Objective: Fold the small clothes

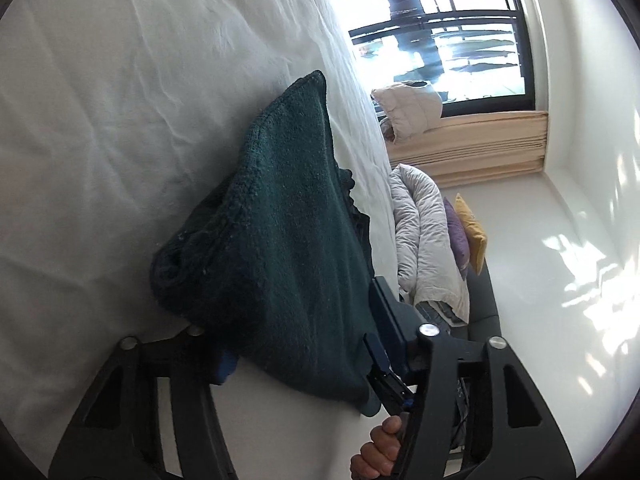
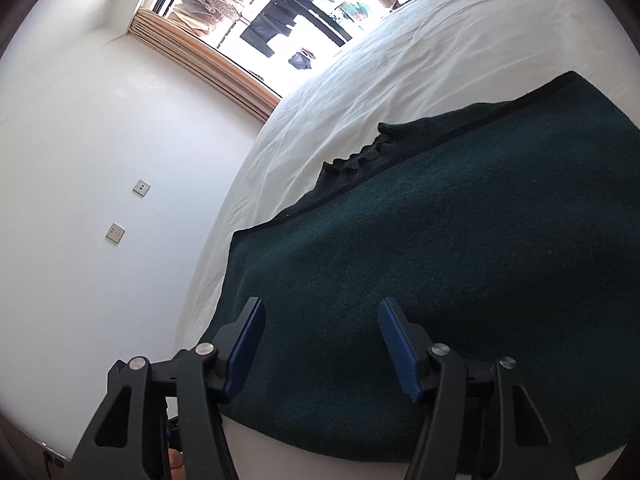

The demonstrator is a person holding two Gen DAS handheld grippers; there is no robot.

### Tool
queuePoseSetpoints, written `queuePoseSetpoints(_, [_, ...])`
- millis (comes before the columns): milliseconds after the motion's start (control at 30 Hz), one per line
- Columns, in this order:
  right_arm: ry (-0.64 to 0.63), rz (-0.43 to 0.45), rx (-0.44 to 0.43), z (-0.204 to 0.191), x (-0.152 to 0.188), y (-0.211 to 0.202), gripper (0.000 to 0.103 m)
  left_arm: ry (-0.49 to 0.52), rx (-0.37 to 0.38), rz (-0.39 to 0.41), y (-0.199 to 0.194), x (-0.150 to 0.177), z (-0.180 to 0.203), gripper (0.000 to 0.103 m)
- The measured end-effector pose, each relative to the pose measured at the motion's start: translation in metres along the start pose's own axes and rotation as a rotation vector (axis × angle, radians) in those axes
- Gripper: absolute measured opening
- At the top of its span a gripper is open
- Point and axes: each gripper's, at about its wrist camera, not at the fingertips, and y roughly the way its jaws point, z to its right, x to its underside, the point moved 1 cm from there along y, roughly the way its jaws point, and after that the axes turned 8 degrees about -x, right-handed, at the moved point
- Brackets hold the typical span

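A dark green knitted garment [image 1: 280, 248] lies folded on the white bed [image 1: 100, 120]. My left gripper [image 1: 304, 332] straddles its near end. The cloth drapes over the left finger, and the right finger [image 1: 386, 312] stands against the garment's edge, so I cannot see whether the pads press. In the right wrist view the same garment [image 2: 460, 240] spreads wide, a ribbed edge showing at its far side. My right gripper [image 2: 322, 340] hovers over its near edge, jaws open and blue pads [image 2: 248, 344] apart, nothing pinched.
The bed's edge [image 2: 224, 240] drops off toward a white wall with two sockets [image 2: 115, 233]. A grey quilt [image 1: 424, 248] and purple and yellow cushions [image 1: 466, 236] lie beside the bed. A window [image 1: 440, 40] stands beyond. A hand [image 1: 378, 452] shows at the bottom.
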Motion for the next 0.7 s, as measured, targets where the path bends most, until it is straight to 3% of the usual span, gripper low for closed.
queuePoseSetpoints(133, [0.057,-0.033,0.008,0.009,-0.015,0.018,0.035,0.009,-0.032,0.002,0.019,-0.01,-0.004,0.017])
queuePoseSetpoints(200, [0.09,-0.059,0.051,0.019,-0.017,0.029,0.029,0.031,-0.04,0.015,0.022,-0.012,-0.007,0.012])
queuePoseSetpoints(333, [0.12,-0.081,0.127,0.036,-0.013,0.036,0.0,0.084,-0.066,0.038,0.024,-0.013,-0.005,0.011])
queuePoseSetpoints(567, [0.131,-0.088,0.115,0.049,-0.01,0.041,0.0,0.166,-0.113,0.082,0.028,-0.013,0.011,0.009])
queuePoseSetpoints(700, [0.12,-0.09,0.071,0.046,-0.011,0.034,0.0,0.278,-0.144,0.127,0.02,-0.007,0.046,0.008])
